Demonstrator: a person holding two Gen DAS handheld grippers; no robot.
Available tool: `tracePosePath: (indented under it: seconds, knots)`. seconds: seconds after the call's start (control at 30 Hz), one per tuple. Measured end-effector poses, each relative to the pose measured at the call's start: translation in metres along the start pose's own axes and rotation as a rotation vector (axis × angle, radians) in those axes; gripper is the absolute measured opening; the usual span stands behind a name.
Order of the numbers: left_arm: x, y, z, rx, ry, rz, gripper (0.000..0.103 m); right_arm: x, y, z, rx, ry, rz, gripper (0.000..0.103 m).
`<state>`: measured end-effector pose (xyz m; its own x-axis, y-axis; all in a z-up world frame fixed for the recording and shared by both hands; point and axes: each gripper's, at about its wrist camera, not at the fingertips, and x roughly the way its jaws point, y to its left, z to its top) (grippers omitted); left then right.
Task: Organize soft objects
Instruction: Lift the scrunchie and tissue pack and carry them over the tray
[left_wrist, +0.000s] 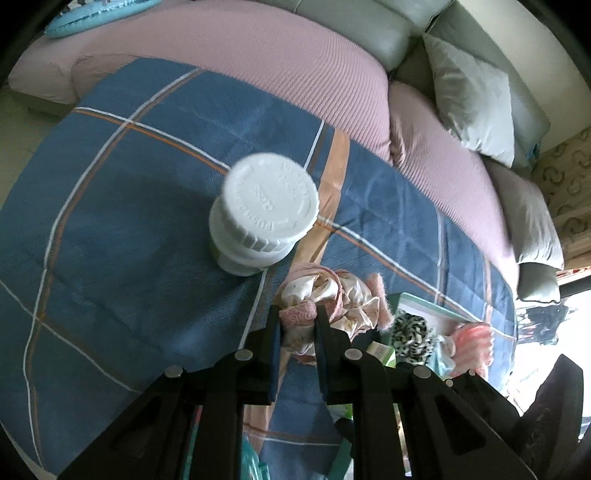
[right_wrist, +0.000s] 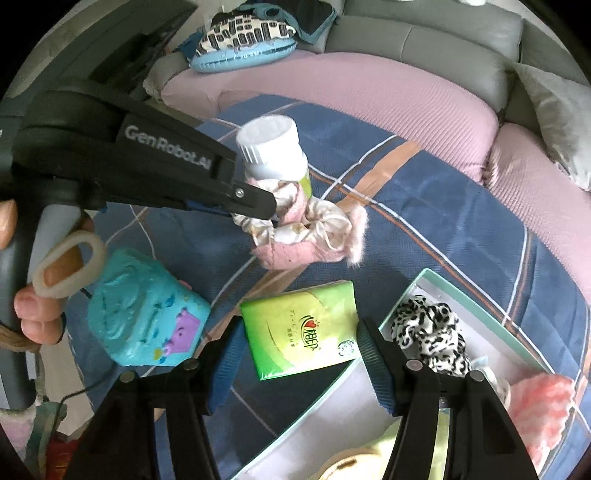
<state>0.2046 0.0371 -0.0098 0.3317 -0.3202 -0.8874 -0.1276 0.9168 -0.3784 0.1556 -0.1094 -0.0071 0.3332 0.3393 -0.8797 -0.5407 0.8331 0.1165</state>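
Observation:
My left gripper (left_wrist: 297, 314) is shut on a pink and cream scrunchie (left_wrist: 332, 299), part of a bundle lying on the blue plaid cloth (left_wrist: 110, 221). In the right wrist view the left gripper (right_wrist: 273, 210) reaches in from the left onto the same scrunchie bundle (right_wrist: 306, 232). My right gripper (right_wrist: 299, 336) is open and empty above a green tissue pack (right_wrist: 303, 328). A white tray (right_wrist: 417, 284) at the right holds a leopard-print scrunchie (right_wrist: 432, 332) and a coral fluffy item (right_wrist: 543, 406).
A white-capped bottle (left_wrist: 264, 206) stands just beyond the bundle; it also shows in the right wrist view (right_wrist: 273, 151). A turquoise squishy toy (right_wrist: 144, 317) lies at the left. A pink-covered sofa (right_wrist: 369, 88) with grey cushions (left_wrist: 472, 96) curves behind the cloth.

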Motion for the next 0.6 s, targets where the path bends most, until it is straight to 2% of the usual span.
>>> tracePosePath:
  seconds: [0.27,0.6]
  knots:
    - [-0.053,-0.016,-0.012,0.019,-0.112,-0.041,0.017,-0.049,0.004,-0.015,0.058,-0.068,-0.044,0.064]
    - [-0.089,-0.051,-0.035,0.066,-0.175,-0.099,0.017,-0.107,-0.021,-0.055,0.176,-0.134,-0.149,0.064]
